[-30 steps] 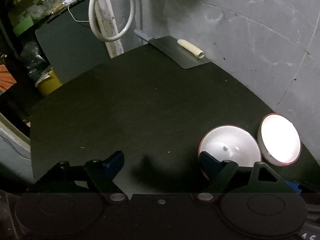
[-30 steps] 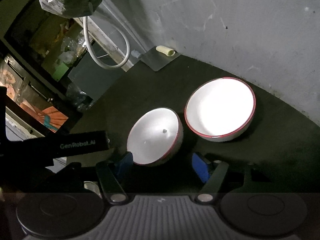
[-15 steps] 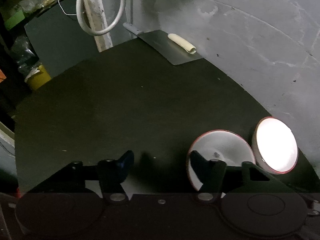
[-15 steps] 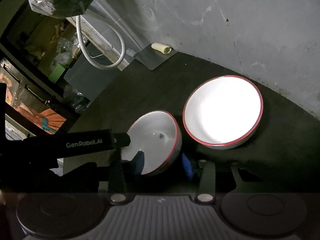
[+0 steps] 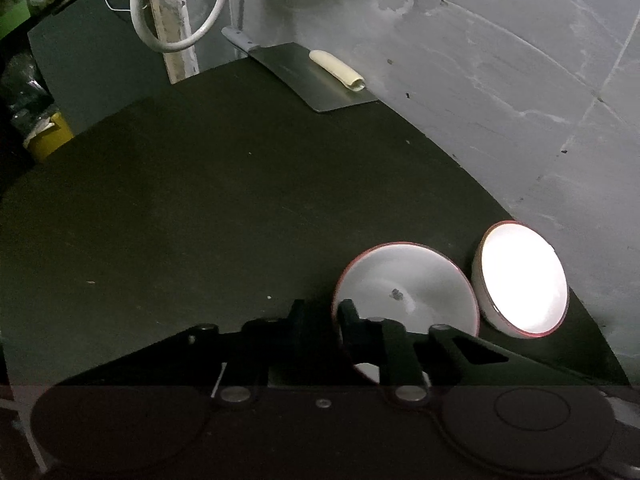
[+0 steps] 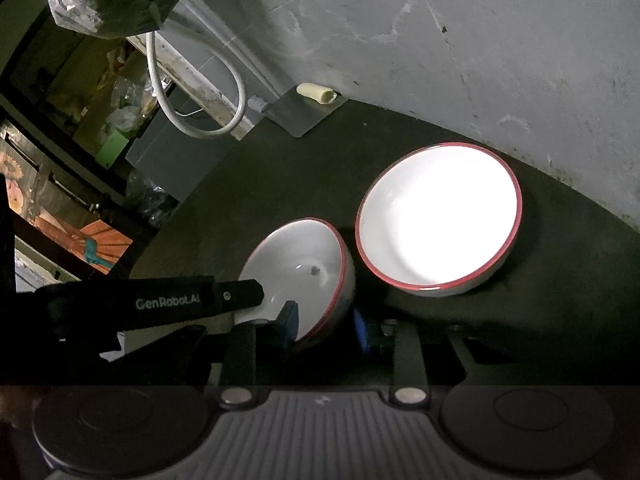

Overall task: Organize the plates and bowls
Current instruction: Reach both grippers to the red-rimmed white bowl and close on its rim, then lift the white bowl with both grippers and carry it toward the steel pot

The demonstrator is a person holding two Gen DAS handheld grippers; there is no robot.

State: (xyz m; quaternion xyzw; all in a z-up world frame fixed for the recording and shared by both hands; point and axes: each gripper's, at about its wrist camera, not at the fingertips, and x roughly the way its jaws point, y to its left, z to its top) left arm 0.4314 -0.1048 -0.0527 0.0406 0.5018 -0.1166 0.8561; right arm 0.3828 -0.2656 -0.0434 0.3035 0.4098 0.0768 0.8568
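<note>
The small bowl (image 6: pixel 304 276) sits on the dark bench (image 5: pixel 200 200), just beside the large bowl (image 6: pixel 438 224) (both white with red rims), tilted toward the grippers. The right gripper (image 6: pixel 325 326) has just been closing and pinches the small bowl's near wall, one blue pad inside, one outside. The left gripper (image 5: pixel 322 316) has also been closing and now clamps that bowl's opposite rim. Well behind the small bowl, by the grey wall (image 5: pixel 480 80), a cleaver (image 5: pixel 308 76) lies with a pale roll (image 5: pixel 338 70) on its blade. A white hose (image 5: pixel 176 20) loops beyond it.
</note>
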